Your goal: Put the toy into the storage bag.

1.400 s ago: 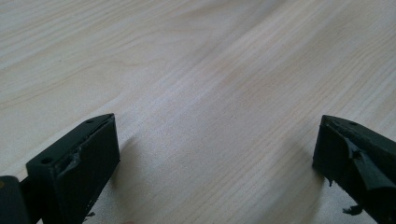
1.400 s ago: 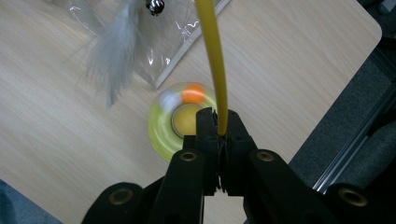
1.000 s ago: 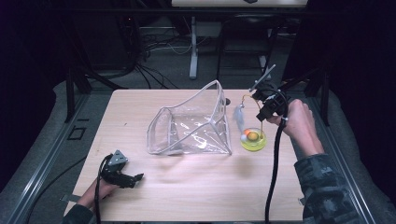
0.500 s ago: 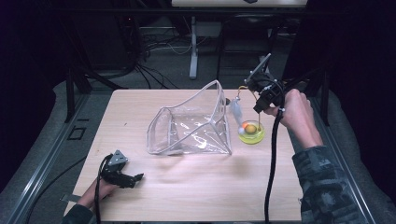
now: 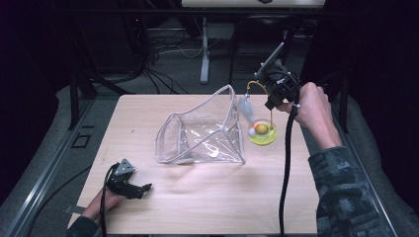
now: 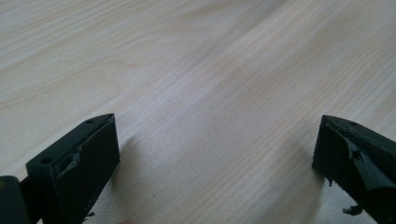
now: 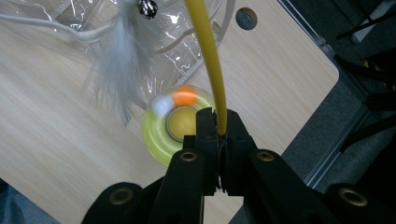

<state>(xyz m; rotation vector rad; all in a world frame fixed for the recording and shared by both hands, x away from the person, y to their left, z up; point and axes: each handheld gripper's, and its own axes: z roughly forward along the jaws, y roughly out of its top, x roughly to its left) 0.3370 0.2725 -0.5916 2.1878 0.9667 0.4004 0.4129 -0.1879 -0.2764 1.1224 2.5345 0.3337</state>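
A round yellow-green toy base holds an orange ball and a white ball. A yellow wire rises from it, curving over to a white feather and a small bell. My right gripper is shut on the wire just above the base, and it stands at the table's far right. A clear plastic bag lies open mid-table, left of the toy. My left gripper rests at the front left, jaws open over bare wood.
The wooden table has a round cable hole near its far right corner. The right gripper's black cable trails down over the table's right side. Dark floor, cables and stand legs lie beyond the far edge.
My right gripper has moved up and toward the far side with the wire. The toy base has shifted that way with it and the feather has swung. The left gripper has stayed still.
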